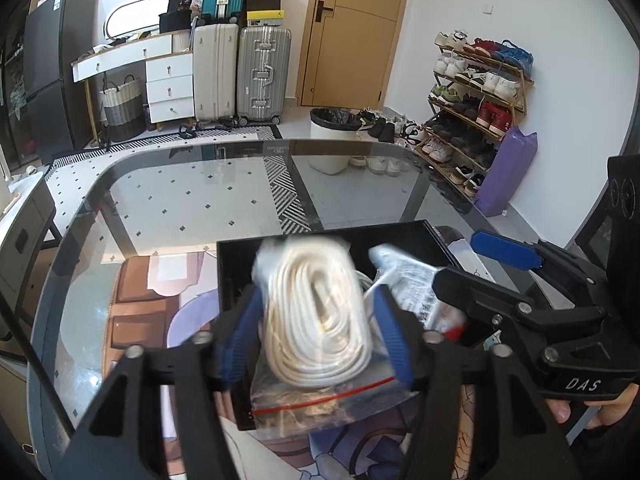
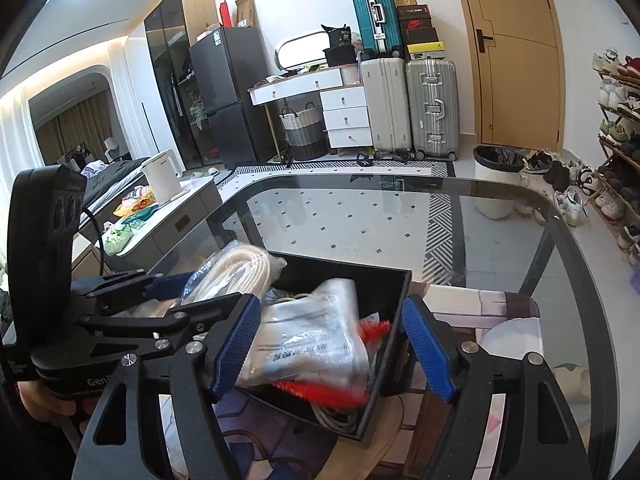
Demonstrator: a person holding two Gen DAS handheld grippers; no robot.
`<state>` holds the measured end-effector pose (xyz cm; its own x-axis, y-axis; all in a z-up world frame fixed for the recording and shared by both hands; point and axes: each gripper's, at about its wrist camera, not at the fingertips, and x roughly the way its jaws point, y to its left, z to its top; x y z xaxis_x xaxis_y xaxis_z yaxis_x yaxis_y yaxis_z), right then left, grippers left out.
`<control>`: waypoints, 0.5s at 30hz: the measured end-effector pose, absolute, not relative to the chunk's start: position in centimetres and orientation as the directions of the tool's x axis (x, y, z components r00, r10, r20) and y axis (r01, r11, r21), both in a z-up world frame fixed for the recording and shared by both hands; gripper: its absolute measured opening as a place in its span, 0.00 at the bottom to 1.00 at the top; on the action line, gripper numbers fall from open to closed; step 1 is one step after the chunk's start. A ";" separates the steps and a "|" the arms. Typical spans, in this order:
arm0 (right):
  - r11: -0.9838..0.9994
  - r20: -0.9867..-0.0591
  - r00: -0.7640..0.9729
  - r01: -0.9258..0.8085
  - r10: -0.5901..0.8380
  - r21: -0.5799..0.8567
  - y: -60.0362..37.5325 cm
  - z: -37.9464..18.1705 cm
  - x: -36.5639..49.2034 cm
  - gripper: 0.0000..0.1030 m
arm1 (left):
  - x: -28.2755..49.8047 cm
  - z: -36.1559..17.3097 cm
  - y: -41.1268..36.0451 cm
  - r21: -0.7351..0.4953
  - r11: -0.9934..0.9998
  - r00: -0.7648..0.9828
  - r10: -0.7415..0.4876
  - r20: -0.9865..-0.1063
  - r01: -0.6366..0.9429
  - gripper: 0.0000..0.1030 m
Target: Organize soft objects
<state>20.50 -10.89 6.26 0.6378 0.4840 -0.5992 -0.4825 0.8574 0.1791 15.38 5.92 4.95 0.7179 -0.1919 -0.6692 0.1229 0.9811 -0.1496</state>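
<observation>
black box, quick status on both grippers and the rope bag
Left gripper shut on rope bag, over the black box. Right gripper open, straddling box's right wall. White packet already inside.

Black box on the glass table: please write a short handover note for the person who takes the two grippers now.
Left gripper: shut on the bagged white rope coil, held over the left part of the black box; the bag's end with the red zip line hangs over the near wall.
Right gripper: open, its fingers on either side of the box's right part, gripping nothing.
Already in the box: a printed plastic packet, a red item and a white cable.
Left to do: lower the rope bag fully into the box and release it. Whether more soft things wait elsewhere cannot be seen.
</observation>
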 end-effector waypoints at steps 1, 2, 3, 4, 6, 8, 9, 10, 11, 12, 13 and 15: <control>0.859 -0.599 0.640 -0.480 0.481 0.178 -11.1 6.2 20.4 0.77 | 15.2 5.1 5.9 -0.148 0.981 0.723 -0.192 -0.664 0.125 0.63; 0.861 -0.599 0.642 -0.477 0.479 0.177 -11.2 6.2 20.2 0.78 | 15.1 5.3 6.0 -0.147 0.980 0.725 -0.196 -0.660 0.130 0.64; 0.863 -0.596 0.646 -0.473 0.477 0.178 -11.5 6.2 20.0 0.79 | 14.9 5.4 6.0 -0.148 0.980 0.726 -0.199 -0.659 0.135 0.65; 0.864 -0.594 0.647 -0.471 0.477 0.181 -11.8 6.3 19.9 0.81 | 14.8 5.6 6.0 -0.147 0.979 0.727 -0.203 -0.656 0.140 0.70; 0.863 -0.592 0.647 -0.469 0.479 0.186 -12.2 6.4 19.6 0.86 | 14.4 5.9 6.1 -0.143 0.980 0.739 -0.198 -0.644 0.138 0.81; 0.863 -0.587 0.651 -0.470 0.481 0.186 -12.7 6.5 19.1 0.92 | 13.6 6.4 6.3 -0.131 0.982 0.760 -0.190 -0.622 0.139 0.90; 0.862 -0.586 0.651 -0.472 0.482 0.185 -12.8 6.5 18.9 0.95 | 13.2 6.5 6.3 -0.122 0.982 0.767 -0.187 -0.614 0.141 0.92; 0.860 -0.584 0.651 -0.477 0.485 0.182 -13.0 6.6 18.6 0.98 | 13.0 6.6 6.3 -0.115 0.983 0.770 -0.181 -0.612 0.140 0.96; 0.858 -0.580 0.652 -0.482 0.488 0.179 -13.0 6.7 18.3 0.99 | 12.6 6.7 6.4 -0.103 0.985 0.777 -0.171 -0.606 0.136 0.98; 0.855 -0.574 0.655 -0.488 0.491 0.174 -13.0 6.7 17.9 0.99 | 12.2 6.7 6.5 -0.090 0.987 0.786 -0.159 -0.598 0.131 0.98; 0.854 -0.569 0.659 -0.494 0.492 0.166 -13.1 6.8 17.5 0.99 | 11.8 6.8 6.4 -0.079 0.989 0.793 -0.150 -0.591 0.128 0.99; 0.853 -0.564 0.665 -0.499 0.491 0.154 -13.0 6.7 16.7 0.99 | 11.2 6.7 6.4 -0.060 0.990 0.804 -0.136 -0.579 0.124 1.00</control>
<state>16.71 -13.01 6.71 0.6646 0.4906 -0.5635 -0.4988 0.8529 0.1543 11.16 6.40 6.73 0.8037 -0.1356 -0.5793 0.1236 0.9905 -0.0604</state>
